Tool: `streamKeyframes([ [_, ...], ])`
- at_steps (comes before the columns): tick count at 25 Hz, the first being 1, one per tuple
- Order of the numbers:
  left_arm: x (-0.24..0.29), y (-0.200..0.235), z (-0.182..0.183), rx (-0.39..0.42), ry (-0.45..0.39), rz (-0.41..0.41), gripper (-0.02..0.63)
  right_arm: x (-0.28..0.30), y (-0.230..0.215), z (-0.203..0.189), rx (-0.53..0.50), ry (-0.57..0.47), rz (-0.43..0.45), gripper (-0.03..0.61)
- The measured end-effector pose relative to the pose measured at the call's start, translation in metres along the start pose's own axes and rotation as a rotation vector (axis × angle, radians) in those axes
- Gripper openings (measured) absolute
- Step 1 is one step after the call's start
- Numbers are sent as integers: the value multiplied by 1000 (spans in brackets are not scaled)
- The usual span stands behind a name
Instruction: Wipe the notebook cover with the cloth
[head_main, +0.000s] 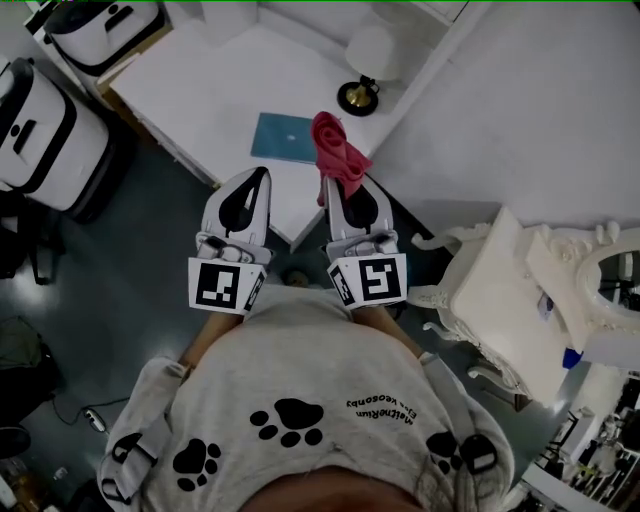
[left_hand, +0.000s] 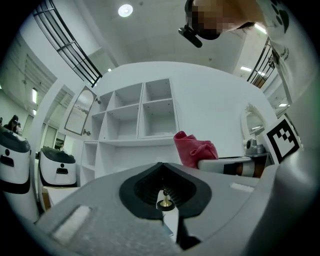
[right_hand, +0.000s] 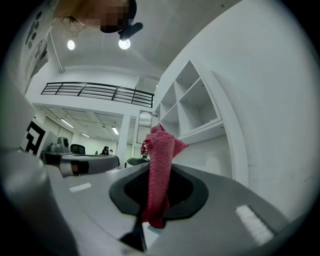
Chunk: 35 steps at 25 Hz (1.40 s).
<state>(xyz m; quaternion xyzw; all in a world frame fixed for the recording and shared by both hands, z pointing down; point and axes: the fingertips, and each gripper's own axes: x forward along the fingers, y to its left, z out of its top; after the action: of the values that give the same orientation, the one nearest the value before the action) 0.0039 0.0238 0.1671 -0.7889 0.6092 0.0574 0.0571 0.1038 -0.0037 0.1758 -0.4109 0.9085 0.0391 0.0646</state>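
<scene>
One cloth (head_main: 340, 150), pinched in right gripper (head_main: 330, 186) over table (head_main: 200, 80) corner (notebook (head_main: 280, 138) beside).

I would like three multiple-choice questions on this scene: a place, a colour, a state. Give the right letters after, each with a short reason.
1. Where is the notebook?
A. in the left gripper
B. flat on the white table
C. in the right gripper

2. What colour is the cloth?
A. green
B. pink-red
C. yellow

3. How do the right gripper's jaws stand?
A. wide apart, empty
B. shut on nothing
C. shut on the cloth

1 B: it lies on the table ahead of both grippers.
2 B: every view shows it.
3 C: the cloth is pinched between them.
</scene>
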Motion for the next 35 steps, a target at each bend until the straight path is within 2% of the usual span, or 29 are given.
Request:
streamKeyframes([
  [9,18,25,-20,-17,52,45,-2,28,-9,-21,32,41,24,48],
  [14,39,44,-33,-30,75,38,-2,53,-12,-32,-14,63,33,48],
  [18,63,62,-41,-32,83,13,-2,81,-17,-38,-21,71,27,49],
  [28,117,105,-74,-71,129,-72,-2,140,-40,-70,-12,144,-58,49],
  [35,135,128,-94,-98,162,-149,-2,170,-41,-85,-50,181,-106,49],
])
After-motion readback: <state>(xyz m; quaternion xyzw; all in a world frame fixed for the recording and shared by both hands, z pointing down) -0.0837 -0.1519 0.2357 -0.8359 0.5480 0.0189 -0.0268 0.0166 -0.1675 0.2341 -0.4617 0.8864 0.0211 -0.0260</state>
